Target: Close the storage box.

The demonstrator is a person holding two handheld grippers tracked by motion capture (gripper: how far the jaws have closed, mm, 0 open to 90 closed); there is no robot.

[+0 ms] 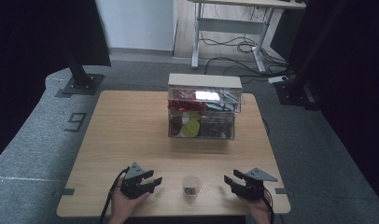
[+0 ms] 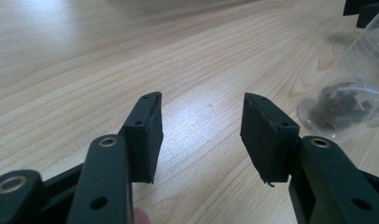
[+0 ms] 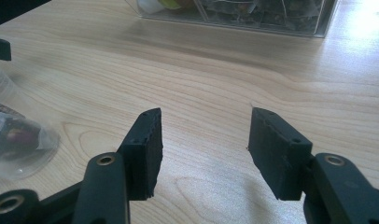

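A clear plastic cup (image 1: 192, 185) with dark bits at its bottom stands near the table's front edge, between both grippers. My left gripper (image 1: 152, 179) rests on the table to the cup's left, open with nothing between its jaws; the left gripper view has the cup (image 2: 348, 100) at the right and my left gripper (image 2: 201, 123) empty. My right gripper (image 1: 229, 179) rests to the cup's right, also open and empty. In the right gripper view the cup (image 3: 15, 140) sits at the left, apart from my right gripper (image 3: 204, 140).
A clear two-tier organiser box (image 1: 202, 112) with a white top holds red, yellow and dark packets at the table's far middle; its lower wall (image 3: 234, 16) shows ahead of the right gripper. Bare wooden tabletop (image 1: 127, 126) lies between. Desk legs and cables stand beyond.
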